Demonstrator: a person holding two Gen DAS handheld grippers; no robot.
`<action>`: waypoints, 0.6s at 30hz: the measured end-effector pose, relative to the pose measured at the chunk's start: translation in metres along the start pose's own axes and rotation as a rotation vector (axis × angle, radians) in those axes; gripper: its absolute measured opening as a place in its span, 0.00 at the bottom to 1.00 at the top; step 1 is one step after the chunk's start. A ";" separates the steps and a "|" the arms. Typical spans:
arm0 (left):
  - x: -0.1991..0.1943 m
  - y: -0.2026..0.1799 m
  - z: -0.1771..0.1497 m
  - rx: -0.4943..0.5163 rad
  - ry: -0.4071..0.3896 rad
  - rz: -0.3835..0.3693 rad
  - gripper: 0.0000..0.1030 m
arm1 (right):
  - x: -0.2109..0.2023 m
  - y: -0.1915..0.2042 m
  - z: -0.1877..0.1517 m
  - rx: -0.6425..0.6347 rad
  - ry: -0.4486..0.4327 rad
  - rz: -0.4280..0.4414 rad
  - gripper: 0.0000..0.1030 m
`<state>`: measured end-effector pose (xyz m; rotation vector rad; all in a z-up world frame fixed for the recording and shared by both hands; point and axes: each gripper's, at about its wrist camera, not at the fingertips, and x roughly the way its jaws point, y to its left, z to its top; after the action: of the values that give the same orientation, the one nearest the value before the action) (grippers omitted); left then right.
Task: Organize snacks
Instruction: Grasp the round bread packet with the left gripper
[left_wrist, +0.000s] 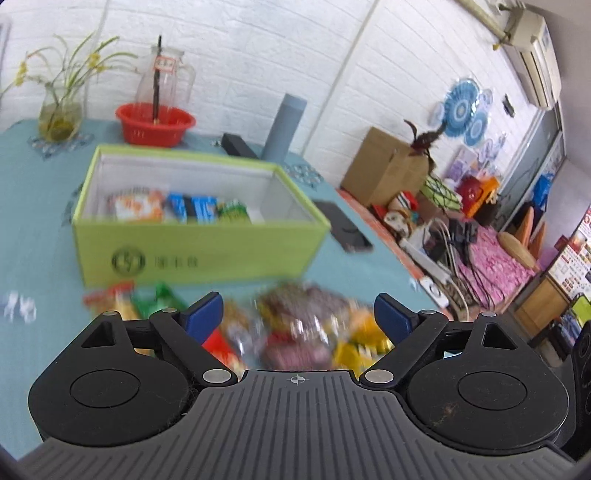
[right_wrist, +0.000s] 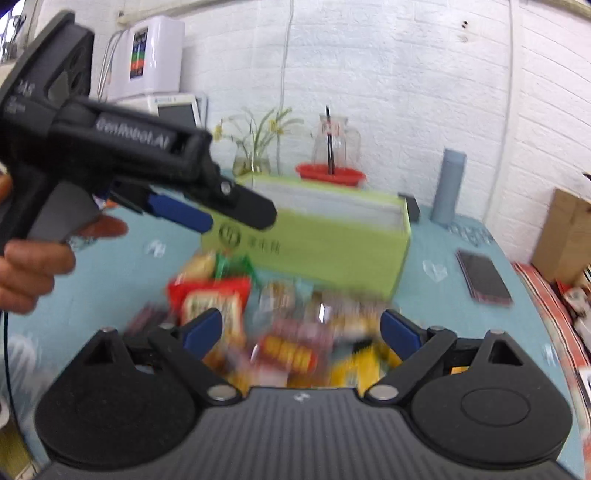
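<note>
Over snack pile (left_wrist: 295, 332) before green box (left_wrist: 199, 221): left gripper (left_wrist: 298, 314), right gripper (right_wrist: 301, 328) spread, empty; blurred, overlapping packets risk double grab.

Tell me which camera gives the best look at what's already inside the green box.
The left wrist view. It looks down into the green box, showing several snack packets lying along the near inside wall. The right wrist view sees the same box lower from the side, so only its outer wall and white inner lining show, not its contents.
</note>
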<state>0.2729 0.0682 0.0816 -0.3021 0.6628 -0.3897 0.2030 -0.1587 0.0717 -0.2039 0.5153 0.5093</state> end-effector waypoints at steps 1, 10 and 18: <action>-0.005 -0.002 -0.014 -0.010 0.015 0.000 0.75 | -0.004 0.004 -0.010 0.014 0.024 -0.002 0.91; 0.008 -0.015 -0.097 -0.069 0.203 0.002 0.68 | 0.007 0.042 -0.064 0.064 0.155 0.079 0.90; 0.002 -0.013 -0.112 -0.028 0.204 0.034 0.58 | -0.011 0.077 -0.071 0.063 0.155 0.137 0.91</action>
<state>0.1987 0.0393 0.0024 -0.2796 0.8726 -0.3816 0.1258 -0.1196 0.0127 -0.1491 0.6985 0.6132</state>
